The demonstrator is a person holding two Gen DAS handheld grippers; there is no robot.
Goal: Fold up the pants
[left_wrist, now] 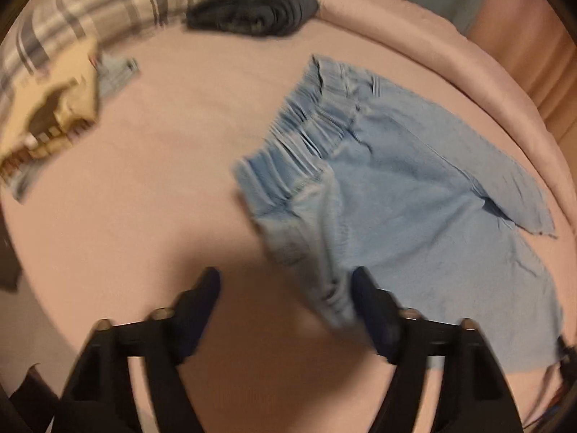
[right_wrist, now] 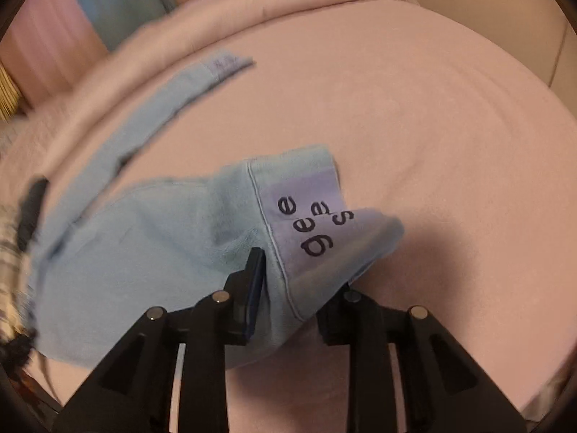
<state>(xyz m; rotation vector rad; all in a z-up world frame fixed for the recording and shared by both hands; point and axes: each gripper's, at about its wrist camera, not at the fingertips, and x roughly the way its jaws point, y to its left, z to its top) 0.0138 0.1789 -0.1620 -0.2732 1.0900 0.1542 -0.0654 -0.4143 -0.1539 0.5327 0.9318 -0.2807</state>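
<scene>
Light blue pants (left_wrist: 396, 187) lie on a pink bed cover (left_wrist: 162, 180), elastic waistband toward the middle, legs running right. My left gripper (left_wrist: 285, 285) is open, just above the cover; its right finger touches a bunched fold of the pants at the waist side, nothing between the jaws. In the right wrist view the pants (right_wrist: 144, 238) spread left, and my right gripper (right_wrist: 303, 278) is shut on a leg hem with a lilac band (right_wrist: 306, 220) printed with black letters, lifted off the cover. The other leg (right_wrist: 162, 108) stretches away to the upper left.
A dark folded garment (left_wrist: 252, 7) lies at the far edge of the bed. A plaid cloth (left_wrist: 90, 21) and a beige printed garment (left_wrist: 61, 108) lie at the far left. The bed's padded rim (right_wrist: 270, 0) curves along the back.
</scene>
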